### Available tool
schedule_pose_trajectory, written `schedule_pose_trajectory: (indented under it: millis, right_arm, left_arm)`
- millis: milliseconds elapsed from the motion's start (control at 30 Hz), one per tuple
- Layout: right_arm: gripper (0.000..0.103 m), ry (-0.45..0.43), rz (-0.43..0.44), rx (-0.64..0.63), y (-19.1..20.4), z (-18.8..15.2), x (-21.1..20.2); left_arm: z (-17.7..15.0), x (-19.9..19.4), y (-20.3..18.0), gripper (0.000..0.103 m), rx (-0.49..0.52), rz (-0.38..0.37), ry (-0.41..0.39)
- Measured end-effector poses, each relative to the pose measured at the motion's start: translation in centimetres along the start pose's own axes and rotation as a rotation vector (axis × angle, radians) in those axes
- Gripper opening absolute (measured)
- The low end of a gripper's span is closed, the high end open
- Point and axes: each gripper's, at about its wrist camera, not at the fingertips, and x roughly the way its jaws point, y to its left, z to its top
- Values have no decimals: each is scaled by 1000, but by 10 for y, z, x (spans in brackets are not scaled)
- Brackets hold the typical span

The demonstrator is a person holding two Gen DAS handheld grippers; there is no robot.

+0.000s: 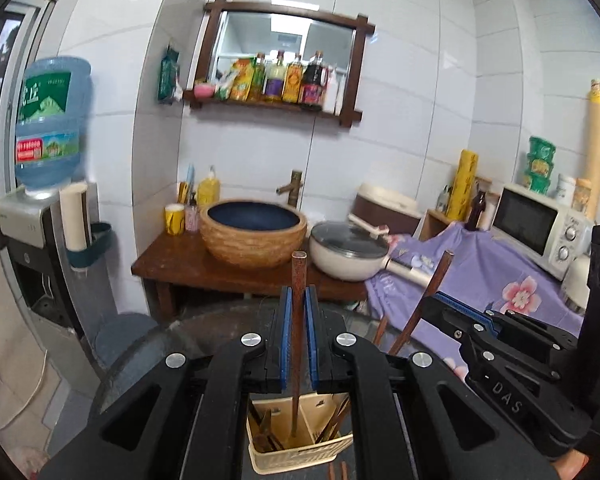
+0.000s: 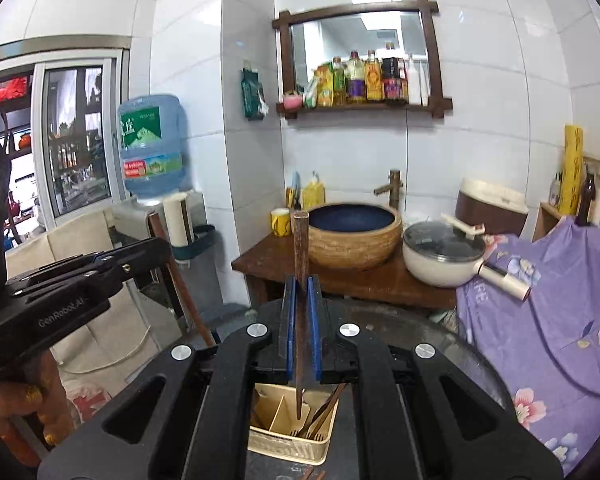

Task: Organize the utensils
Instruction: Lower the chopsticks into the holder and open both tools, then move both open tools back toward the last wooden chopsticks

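My left gripper (image 1: 299, 304) is shut on a brown wooden chopstick (image 1: 299, 280) that stands upright, its lower end in the middle slot of a cream slotted utensil holder (image 1: 300, 454) below. My right gripper (image 2: 301, 296) is shut on a second wooden chopstick (image 2: 301, 248), also upright, its tip down in the utensil holder (image 2: 292, 446). The holder has several wooden utensils in its slots. The right gripper shows in the left wrist view (image 1: 452, 300) at the right, the left gripper in the right wrist view (image 2: 156, 248) at the left.
The holder stands on a dark round table (image 2: 440, 332). Behind are a wooden washstand with a bowl sink (image 1: 253, 236), a white lidded pot (image 1: 350, 250), a purple floral cloth (image 1: 500, 280), a microwave (image 1: 540, 228) and a water dispenser (image 1: 48, 128).
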Motion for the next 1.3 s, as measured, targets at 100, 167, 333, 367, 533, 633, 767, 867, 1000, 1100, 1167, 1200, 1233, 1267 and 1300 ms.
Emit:
schedule_pose_trajectory:
  millis: [100,167,333,367,533,633,767,867,1000,1100,1167,1200,1233,1267,1300]
  right_arm:
    - [7,41,-5,10,-3,-24,19]
    - [7,65,-3,22,-5,-38,28]
    - [7,103,-5,42,-11,-57,41]
    - [7,107,-5,46,-12,-60,43]
    - [7,123,-14,61,-16,-69,50]
    - [7,131,-15,73,-20,-75,53]
    - [7,133,-27,83,-26,-80,52]
    - [10,138,-30,84,-28,-86,49]
    - [57,83,-61,84,-31,-97,26]
    - [59,85,-72,75,-32,-117,8]
    - [72,120,-71,78,-33,-136,2]
    - [75,156,-76,75,-32,-151,1]
    - [75,188,-81,68,-31,-163,2]
    - [75,217,-90,60,-29,-175,3]
    - [75,251,-108,50,-26,-190,5]
  left_arm:
    - [-23,20,5,7,-12,0,57]
    - [-35,28,8,7,-15,5,82]
    - [-60,42,12,7,-13,7,132]
    - [-62,45,11,7,-13,7,139]
    - [-76,57,12,7,-10,19,167]
    - [-81,61,15,7,-17,13,182]
    - [-84,57,13,18,-15,0,176]
    - [-86,41,10,71,-4,6,126]
    - [-99,10,2,85,43,5,69]
    - [-121,-12,4,97,64,28,43]
    - [-142,-18,10,97,62,54,63]
    - [-148,-17,13,97,57,62,79]
    - [-161,-15,18,97,40,75,113]
    - [-168,-13,21,97,30,82,133]
    - [-180,-9,25,97,17,95,171]
